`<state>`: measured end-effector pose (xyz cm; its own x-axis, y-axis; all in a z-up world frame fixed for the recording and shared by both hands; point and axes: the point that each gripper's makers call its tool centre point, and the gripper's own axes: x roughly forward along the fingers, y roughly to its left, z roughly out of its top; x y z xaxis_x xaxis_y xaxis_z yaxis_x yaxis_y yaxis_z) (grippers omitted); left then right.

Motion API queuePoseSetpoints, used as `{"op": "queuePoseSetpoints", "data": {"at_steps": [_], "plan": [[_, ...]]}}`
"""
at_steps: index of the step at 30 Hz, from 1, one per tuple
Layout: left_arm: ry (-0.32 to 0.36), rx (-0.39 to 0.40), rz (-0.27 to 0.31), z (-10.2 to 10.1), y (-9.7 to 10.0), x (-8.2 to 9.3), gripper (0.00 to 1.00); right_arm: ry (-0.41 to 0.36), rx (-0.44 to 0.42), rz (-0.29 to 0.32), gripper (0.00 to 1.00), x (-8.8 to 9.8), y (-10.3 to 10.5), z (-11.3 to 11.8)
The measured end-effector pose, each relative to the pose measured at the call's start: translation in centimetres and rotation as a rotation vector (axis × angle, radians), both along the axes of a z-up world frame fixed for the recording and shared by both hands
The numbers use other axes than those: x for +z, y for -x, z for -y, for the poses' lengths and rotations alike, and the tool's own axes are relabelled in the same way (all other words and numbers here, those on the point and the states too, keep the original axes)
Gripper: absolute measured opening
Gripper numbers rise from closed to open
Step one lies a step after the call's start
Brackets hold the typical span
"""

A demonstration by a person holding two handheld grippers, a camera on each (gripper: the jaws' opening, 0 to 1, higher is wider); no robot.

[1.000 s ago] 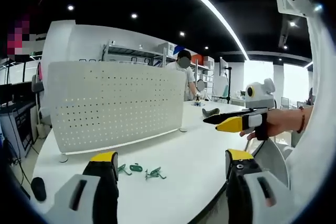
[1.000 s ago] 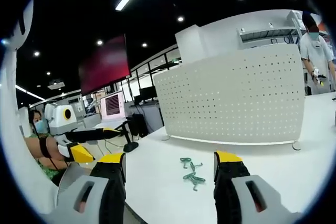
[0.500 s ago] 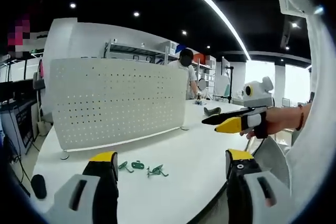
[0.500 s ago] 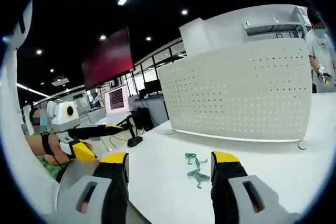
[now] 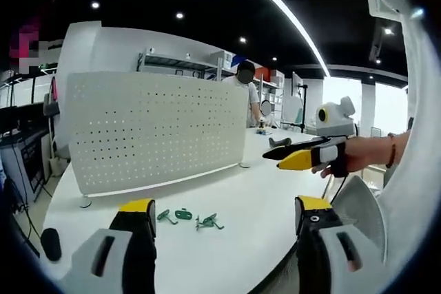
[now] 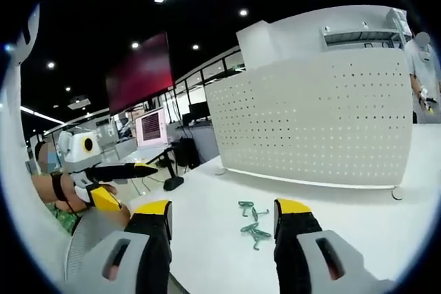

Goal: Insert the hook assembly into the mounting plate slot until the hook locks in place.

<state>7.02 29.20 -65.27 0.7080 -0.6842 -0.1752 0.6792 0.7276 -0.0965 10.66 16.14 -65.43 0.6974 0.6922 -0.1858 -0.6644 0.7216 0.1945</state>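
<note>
A white worktop [image 5: 248, 204] is seen in both views, and on it stands a big white board full of small holes [image 5: 155, 129]. The board is held upright on small round feet. No box, bowl or tray is seen on the worktop, so the small parts are not kept in anything.

A little bunch of green hooks [image 5: 187, 217] is laid on the bare worktop, in front of the board and apart from it. In the left gripper view about three hooks can be counted, one of them partly hidden behind the left jaw. In the right gripper view the hooks [image 6: 251, 224] are bunched and crossed over each other, so the count cannot be told for sure. The hooks are too small for their shape to be made out well.

The left tongs [image 5: 220, 215] are held wide apart with nothing between them. The right tongs [image 6: 222, 213] are also held wide apart and nothing is gripped. The hooks are seen between the jaws, but farther off and not touched.

In the left gripper view the right tongs are also seen at the right, held by a hand [image 5: 344, 160] above the worktop edge. Far behind the board a person [image 5: 244, 91] is seen, partly hidden by it.
</note>
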Motion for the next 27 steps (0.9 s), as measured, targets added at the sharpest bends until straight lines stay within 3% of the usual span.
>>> {"op": "queuePoseSetpoints", "data": {"at_steps": [14,23,27], "plan": [[-0.005,-0.006,-0.026,0.3,-0.5,-0.8,0.84,0.013,-0.003,-0.028,0.53,-1.1,-1.5,0.3],[-0.024,-0.011,-0.041,0.2,-0.8,-1.1,0.81,0.026,0.021,-0.057,0.51,-2.6,-2.8,-0.4],[-0.022,-0.009,-0.038,0.2,-0.9,-1.0,0.81,0.036,0.031,-0.089,0.51,-4.1,-3.0,-0.5]]}}
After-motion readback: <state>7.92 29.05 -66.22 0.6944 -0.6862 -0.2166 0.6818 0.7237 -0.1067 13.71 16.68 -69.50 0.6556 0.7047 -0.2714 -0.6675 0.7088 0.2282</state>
